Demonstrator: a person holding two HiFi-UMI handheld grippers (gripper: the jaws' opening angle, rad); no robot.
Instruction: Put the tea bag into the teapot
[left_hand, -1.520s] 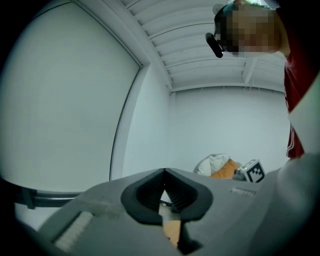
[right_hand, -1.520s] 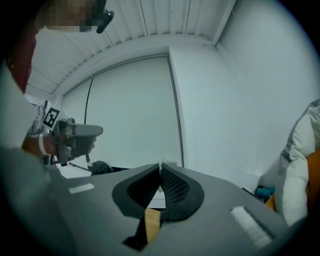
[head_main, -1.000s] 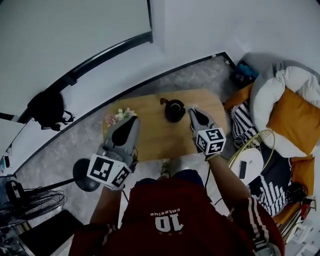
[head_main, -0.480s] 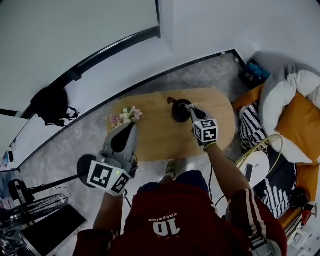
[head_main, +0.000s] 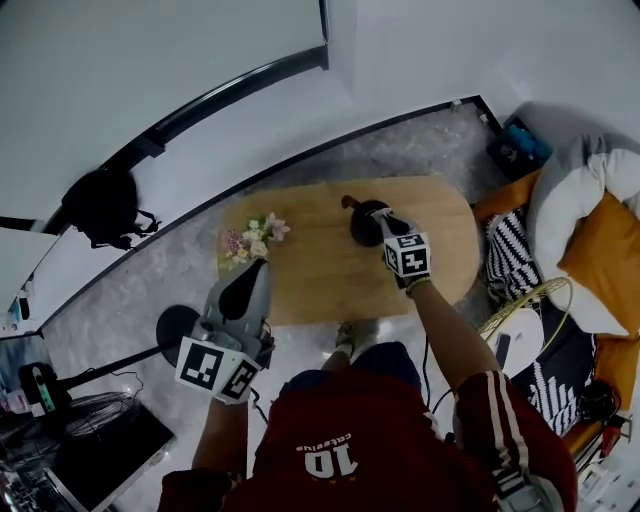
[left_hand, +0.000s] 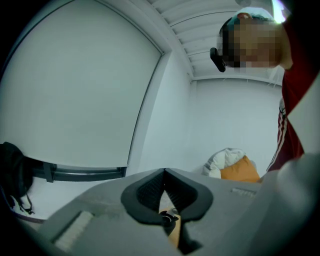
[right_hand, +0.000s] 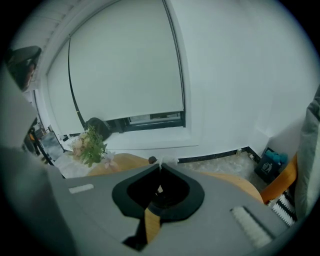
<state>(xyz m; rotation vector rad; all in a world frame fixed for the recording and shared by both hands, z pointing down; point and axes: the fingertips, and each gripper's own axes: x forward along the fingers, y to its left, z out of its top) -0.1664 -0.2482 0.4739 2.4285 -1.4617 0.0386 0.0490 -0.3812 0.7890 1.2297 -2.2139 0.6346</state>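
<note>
A white-walled room with a big blinded window and a grey marbled floor (head_main: 140, 290) sits under me. In the middle is an oval wooden table (head_main: 320, 285). To the right I see an orange cushion (head_main: 605, 255) on a white one. A black bag (head_main: 100, 208) lies on the low sill at the left. On the table, a small bunch of flowers (head_main: 252, 237) stands at the near-left end and the black teapot (head_main: 360, 228) stands towards the far edge, well apart from the flowers. My right gripper (head_main: 380, 215) reaches out over the table with its tip right above the teapot. In the right gripper view its fingers (right_hand: 172, 172) are pressed together on a small white scrap, the tea bag (right_hand: 166, 161), which sticks out just past the tips. Through the gap below the tips I look down into the dark mouth of the pot. The tea bag is therefore pinched above the teapot; I cannot tell how much of it hangs down. My left gripper (head_main: 258, 268) is held near the table's near-left edge, just this side of the flowers. In its own view its fingers (left_hand: 150, 187) meet at the tip with nothing between them.
</note>
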